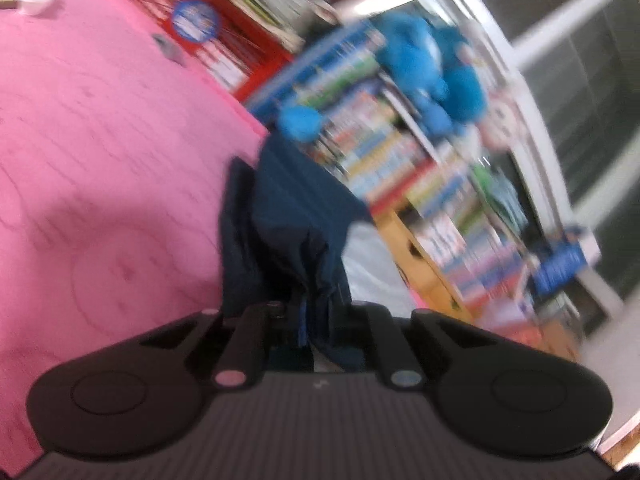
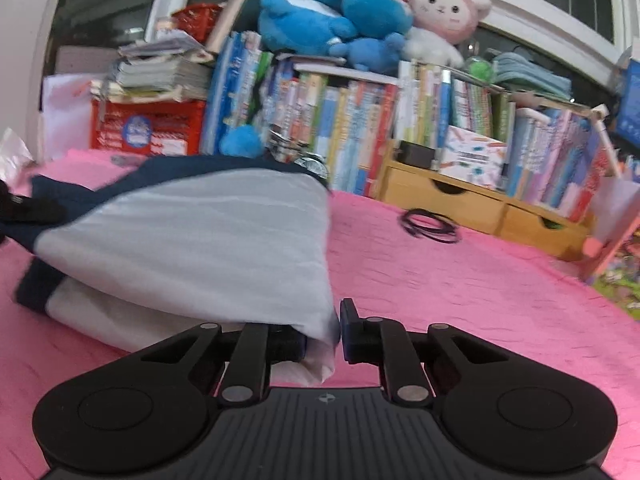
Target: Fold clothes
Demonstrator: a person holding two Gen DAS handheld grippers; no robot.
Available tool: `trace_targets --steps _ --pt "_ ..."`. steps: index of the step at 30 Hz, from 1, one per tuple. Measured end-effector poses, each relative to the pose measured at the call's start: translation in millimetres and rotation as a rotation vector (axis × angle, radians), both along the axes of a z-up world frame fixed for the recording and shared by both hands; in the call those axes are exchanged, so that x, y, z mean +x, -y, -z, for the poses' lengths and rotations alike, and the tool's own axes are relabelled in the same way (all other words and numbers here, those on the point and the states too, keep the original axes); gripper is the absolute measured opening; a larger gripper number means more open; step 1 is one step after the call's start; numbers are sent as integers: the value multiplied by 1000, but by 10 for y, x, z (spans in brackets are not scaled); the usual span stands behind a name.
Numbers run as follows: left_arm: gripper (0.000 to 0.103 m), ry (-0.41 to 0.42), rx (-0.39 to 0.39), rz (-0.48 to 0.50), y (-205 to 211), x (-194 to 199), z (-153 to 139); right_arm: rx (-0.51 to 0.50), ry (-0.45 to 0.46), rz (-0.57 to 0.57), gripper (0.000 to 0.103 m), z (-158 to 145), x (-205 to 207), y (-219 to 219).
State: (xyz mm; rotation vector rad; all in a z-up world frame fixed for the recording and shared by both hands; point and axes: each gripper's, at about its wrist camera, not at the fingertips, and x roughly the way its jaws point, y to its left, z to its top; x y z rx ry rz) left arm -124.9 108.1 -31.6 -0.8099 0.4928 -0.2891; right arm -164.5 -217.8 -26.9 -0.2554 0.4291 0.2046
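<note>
A white garment with navy sleeves and trim (image 2: 208, 240) lies partly lifted over the pink bedspread (image 2: 460, 288). In the right wrist view, my right gripper (image 2: 325, 338) is shut on its near white corner; the cloth drapes over the left finger. At the far left edge of that view, a dark shape that looks like my left gripper (image 2: 18, 210) holds the navy end. The left wrist view is blurred. There my left gripper (image 1: 310, 320) is shut on a bunch of the garment's navy fabric (image 1: 280, 224) that rises from between the fingers, above the bedspread (image 1: 100, 160).
A coil of black cable (image 2: 430, 226) lies on the bedspread beyond the garment. Behind the bed stand rows of books (image 2: 360, 128), wooden drawers (image 2: 472, 204), a red crate (image 2: 148, 128), and blue (image 2: 332, 20) and pink (image 2: 444, 16) plush toys on top.
</note>
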Motion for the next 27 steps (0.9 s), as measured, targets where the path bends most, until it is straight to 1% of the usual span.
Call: trace_targets --steps 2,3,4,6,8,9,10,12,13,15,17,18,19,20,22,23,24,25,27 --pt "9 4 -14 75 102 -30 16 -66 10 13 23 46 15 139" --pt "9 6 -21 112 154 -45 24 -105 25 14 34 72 10 197" --pt "8 7 -17 138 198 -53 30 -150 48 9 48 93 -21 231" --pt "8 4 -13 162 238 -67 50 -255 119 -21 57 119 -146 240" --pt "8 -6 -58 165 193 -57 87 -334 206 -95 60 150 -354 164" --pt "8 -12 -89 164 160 -51 107 -353 234 -160 63 164 -457 91" --pt "8 -17 -118 165 134 -43 123 -363 260 -238 69 179 -567 0" --pt "8 -15 -141 170 106 -39 111 -387 316 -360 76 218 -733 -208" --pt "8 -14 -151 172 93 -38 103 -401 345 -416 77 245 -796 -333" --pt "8 3 -138 185 107 -42 36 -423 390 -489 77 293 -832 -588" --pt "8 25 -122 204 129 -46 -33 -439 418 -518 77 322 -777 -826" --pt "8 38 -114 217 143 -48 -67 -446 430 -526 77 332 -743 -927" --pt "8 49 -110 235 156 -51 -92 -449 434 -530 74 329 -699 -998" --pt "8 61 -106 253 170 -55 -116 -445 430 -538 67 316 -650 -1059" --pt "10 81 -91 286 170 -67 -153 -435 420 -548 24 285 -556 -1162" --pt "10 89 -78 299 152 -76 -165 -427 409 -547 19 264 -519 -1174" --pt "11 98 -65 313 134 -85 -177 -421 403 -548 17 253 -500 -1169" --pt "11 116 -76 308 64 -99 -182 -421 405 -550 14 252 -498 -1157" --pt "23 155 -109 292 -96 -129 -190 -422 409 -554 13 258 -500 -1136"
